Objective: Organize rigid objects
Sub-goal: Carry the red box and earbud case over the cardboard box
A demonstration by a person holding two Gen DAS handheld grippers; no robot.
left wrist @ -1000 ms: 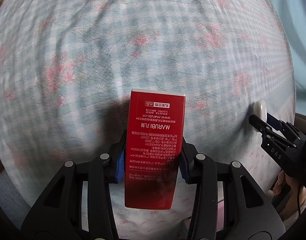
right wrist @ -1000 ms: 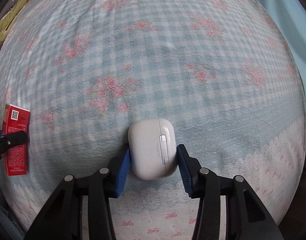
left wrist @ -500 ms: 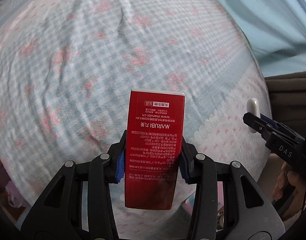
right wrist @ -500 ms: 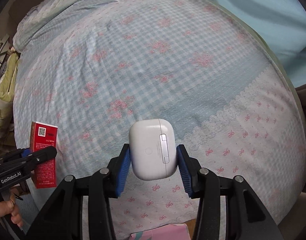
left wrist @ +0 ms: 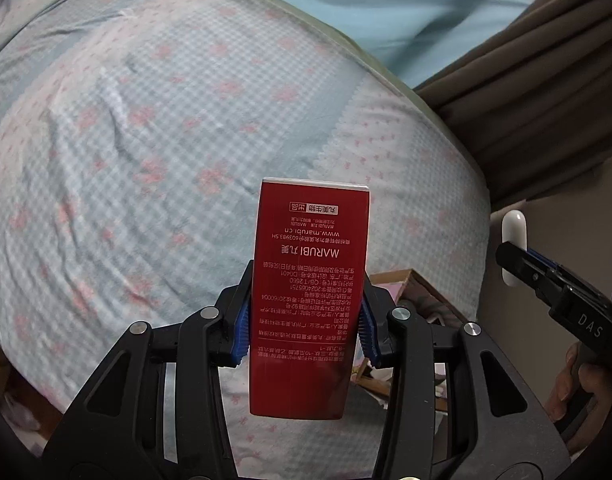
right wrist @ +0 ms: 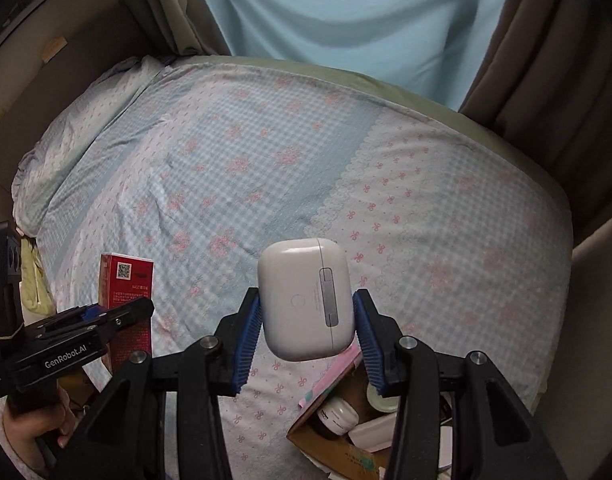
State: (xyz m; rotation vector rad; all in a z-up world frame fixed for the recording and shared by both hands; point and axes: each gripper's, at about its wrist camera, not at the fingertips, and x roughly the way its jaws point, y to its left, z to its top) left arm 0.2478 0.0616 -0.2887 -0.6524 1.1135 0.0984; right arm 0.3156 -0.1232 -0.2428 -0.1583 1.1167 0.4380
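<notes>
Left gripper (left wrist: 303, 332) and right gripper (right wrist: 306, 338): black angular frames, silver screws, blue ribbed pads (right wrist: 247, 332). White "GenRobot.AI" lettering at 8 o'clock.

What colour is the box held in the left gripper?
Red with white print; the box shows best in the left wrist view.

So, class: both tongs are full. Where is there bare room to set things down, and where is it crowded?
Free: the checked bedspread, from the pillow end across to the lace border, and the bow-print strip beyond. Crowded: the cardboard box below the right tongs, already holding jars. Left tongs hold the red box.
</notes>
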